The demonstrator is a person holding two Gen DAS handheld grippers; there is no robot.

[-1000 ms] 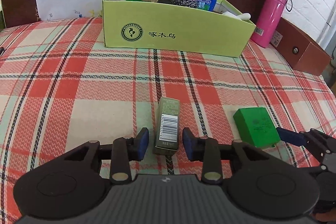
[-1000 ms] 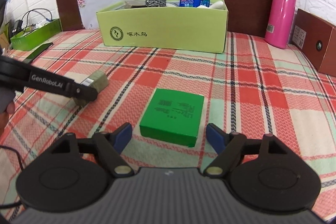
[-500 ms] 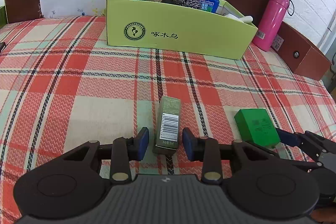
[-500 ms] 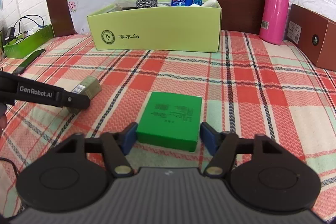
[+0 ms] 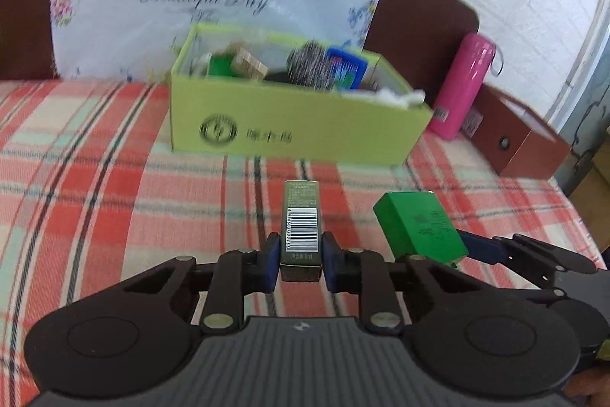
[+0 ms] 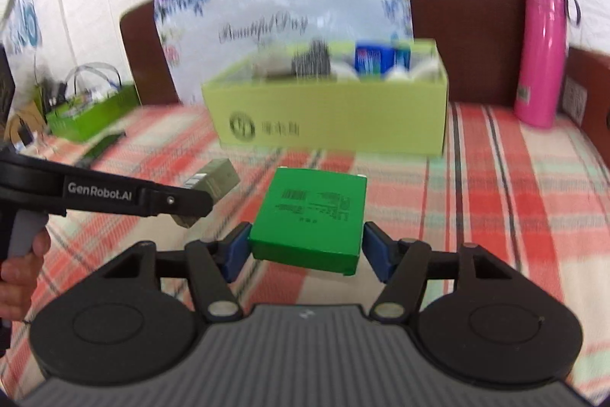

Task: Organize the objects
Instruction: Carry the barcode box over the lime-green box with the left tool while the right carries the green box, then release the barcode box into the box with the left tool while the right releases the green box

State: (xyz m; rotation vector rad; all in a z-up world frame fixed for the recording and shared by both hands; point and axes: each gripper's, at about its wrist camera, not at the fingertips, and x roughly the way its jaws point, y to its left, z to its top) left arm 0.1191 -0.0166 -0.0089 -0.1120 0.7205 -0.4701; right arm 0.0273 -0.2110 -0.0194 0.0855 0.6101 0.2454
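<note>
Left gripper: its blue pads press both long sides of a narrow olive-green carton with a barcode label; the jaws are closing on it, and the carton is clear of the cloth, pointing away from the camera.
Right gripper: blue pads clamp the two side edges of a flat bright-green square box with black print; the box is held just above the cloth, tilted slightly.
Relation of the two: seen from the right wrist, the left gripper's black arm reaches in from the left edge, its carton just beside the green box, not touching.
Hand: a person's fingers wrap the left gripper's grey handle.
Surface: a red, cream and mint plaid cloth covers the whole top.
Target bin: an open lime-green cardboard box with a round logo stands farther back, holding a steel scourer, a blue pack and other small items, blurred.
Room: a pink bottle stands right of the lime box, beside a brown box; behind are a floral plastic sheet, a dark brown headboard and a white brick wall.
</note>
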